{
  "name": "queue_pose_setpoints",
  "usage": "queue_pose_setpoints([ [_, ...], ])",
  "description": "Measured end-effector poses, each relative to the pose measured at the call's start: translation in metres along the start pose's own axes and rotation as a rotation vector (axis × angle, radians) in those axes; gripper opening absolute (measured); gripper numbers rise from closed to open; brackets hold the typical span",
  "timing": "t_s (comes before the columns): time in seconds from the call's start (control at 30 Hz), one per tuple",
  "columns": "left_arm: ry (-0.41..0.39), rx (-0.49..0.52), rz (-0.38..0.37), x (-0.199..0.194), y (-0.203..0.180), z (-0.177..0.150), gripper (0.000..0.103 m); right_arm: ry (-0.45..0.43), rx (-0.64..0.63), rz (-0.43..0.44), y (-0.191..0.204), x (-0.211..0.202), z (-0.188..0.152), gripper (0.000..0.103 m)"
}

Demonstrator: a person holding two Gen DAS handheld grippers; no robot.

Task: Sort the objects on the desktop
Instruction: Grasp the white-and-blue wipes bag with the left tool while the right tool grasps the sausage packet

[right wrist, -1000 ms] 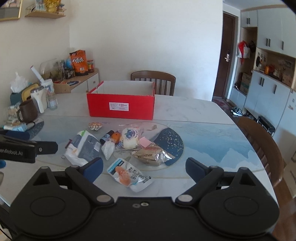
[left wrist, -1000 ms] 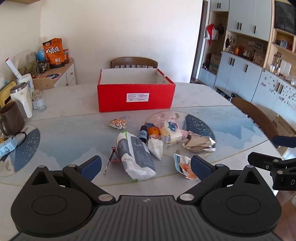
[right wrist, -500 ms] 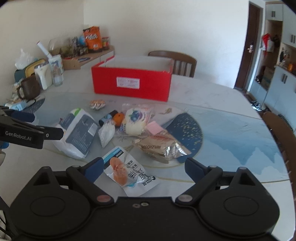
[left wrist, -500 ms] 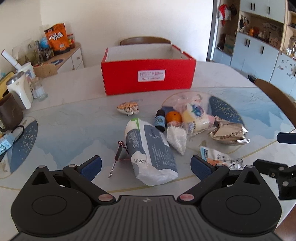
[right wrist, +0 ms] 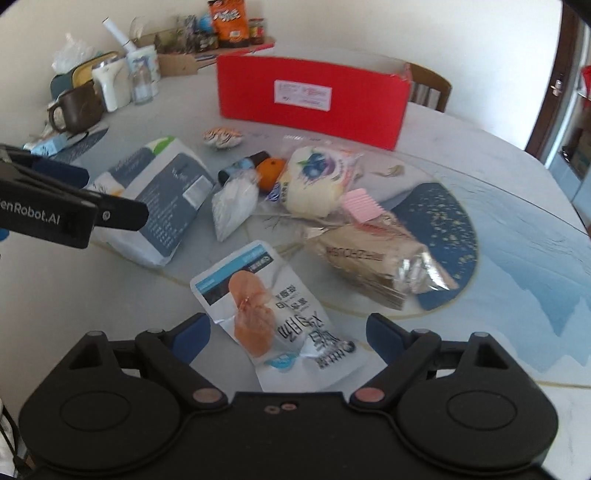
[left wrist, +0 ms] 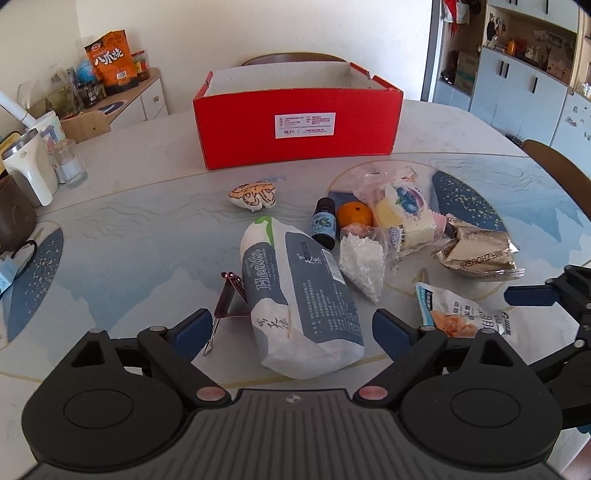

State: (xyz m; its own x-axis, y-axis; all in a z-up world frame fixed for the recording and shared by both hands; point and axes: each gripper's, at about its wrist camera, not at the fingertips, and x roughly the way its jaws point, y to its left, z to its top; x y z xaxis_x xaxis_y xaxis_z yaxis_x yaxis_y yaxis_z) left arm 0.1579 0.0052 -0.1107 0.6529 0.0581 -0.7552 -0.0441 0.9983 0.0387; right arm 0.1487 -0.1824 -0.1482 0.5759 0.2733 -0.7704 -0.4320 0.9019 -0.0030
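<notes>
Both tongs closing, nothing gripped, over cluttered table (left wrist: 129,236) w/ red box (left wrist: 297,122).

White walls (left wrist: 295,26). Wooden chair (right wrist: 430,86) behind the marble-patterned counter (left wrist: 424,125). Pale blue-grey cabinets (left wrist: 517,96) upper right; low white sideboard (left wrist: 147,98) upper left. Daylight, even.

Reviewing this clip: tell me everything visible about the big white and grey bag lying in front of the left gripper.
The bag is a soft, full plastic pouch, white with a grey-blue printed panel, a green patch at its far end and the word "Health" along one side. It lies flat and sealed on the table, lengthwise away from the left gripper, whose closing jaws flank its near end without pressing it. A metal clip sits against its left edge; a small clear packet of white bits lies beside its right.
</notes>
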Motion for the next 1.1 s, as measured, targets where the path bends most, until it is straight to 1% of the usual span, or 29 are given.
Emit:
queue_pose_setpoints([
  [0.13, 0.004, -0.006, 0.005, 0.003, 0.001, 0.000, 0.090, 0.015, -0.033, 0.012, 0.004, 0.012, 0.002, 0.090],
  [0.2, 0.008, -0.009, 0.004, 0.005, 0.002, 0.000, 0.085, 0.023, -0.045, 0.016, 0.004, 0.017, 0.003, 0.088],
  [0.23, 0.011, -0.012, 0.004, 0.006, 0.002, 0.000, 0.084, 0.023, -0.042, 0.022, 0.004, 0.019, 0.003, 0.088],
  [0.33, 0.018, -0.017, 0.004, 0.008, 0.003, 0.000, 0.076, 0.029, -0.025, 0.041, 0.000, 0.023, 0.008, 0.086],
  [0.4, 0.028, -0.022, 0.001, 0.010, 0.004, 0.001, 0.068, 0.027, -0.028, 0.050, 0.000, 0.024, 0.010, 0.083],
  [0.47, 0.035, -0.027, 0.006, 0.011, 0.004, 0.001, 0.065, 0.025, -0.042, 0.061, 0.002, 0.024, 0.012, 0.075],
  [0.53, 0.035, -0.034, 0.002, 0.010, 0.005, 0.001, 0.059, 0.030, -0.051, 0.070, 0.002, 0.023, 0.013, 0.070],
  [0.57, 0.035, -0.039, -0.001, 0.010, 0.005, 0.001, 0.055, 0.032, -0.051, 0.071, 0.003, 0.023, 0.014, 0.068],
  [0.6, 0.037, -0.042, -0.002, 0.009, 0.005, 0.001, 0.049, 0.035, -0.048, 0.073, 0.002, 0.023, 0.014, 0.068],
  [0.73, 0.032, -0.028, 0.006, 0.007, 0.003, 0.001, 0.040, 0.049, -0.033, 0.088, 0.001, 0.021, 0.016, 0.067],
  [0.8, 0.024, -0.026, 0.009, 0.004, 0.002, 0.002, 0.032, 0.058, -0.025, 0.092, 0.001, 0.021, 0.016, 0.067],
  [0.83, 0.021, -0.027, 0.011, 0.003, 0.002, 0.002, 0.032, 0.063, -0.018, 0.095, 0.000, 0.021, 0.016, 0.067],
  [0.9, 0.015, -0.024, 0.013, 0.000, 0.001, 0.003, 0.024, 0.069, -0.006, 0.107, 0.000, 0.018, 0.015, 0.067],
  [0.97, 0.008, -0.023, 0.013, -0.003, 0.001, 0.003, 0.020, 0.071, -0.001, 0.115, 0.000, 0.015, 0.015, 0.067],
  [1.1, -0.005, -0.030, 0.015, -0.009, -0.001, 0.005, 0.018, 0.076, -0.002, 0.136, 0.000, 0.005, 0.015, 0.067],
])
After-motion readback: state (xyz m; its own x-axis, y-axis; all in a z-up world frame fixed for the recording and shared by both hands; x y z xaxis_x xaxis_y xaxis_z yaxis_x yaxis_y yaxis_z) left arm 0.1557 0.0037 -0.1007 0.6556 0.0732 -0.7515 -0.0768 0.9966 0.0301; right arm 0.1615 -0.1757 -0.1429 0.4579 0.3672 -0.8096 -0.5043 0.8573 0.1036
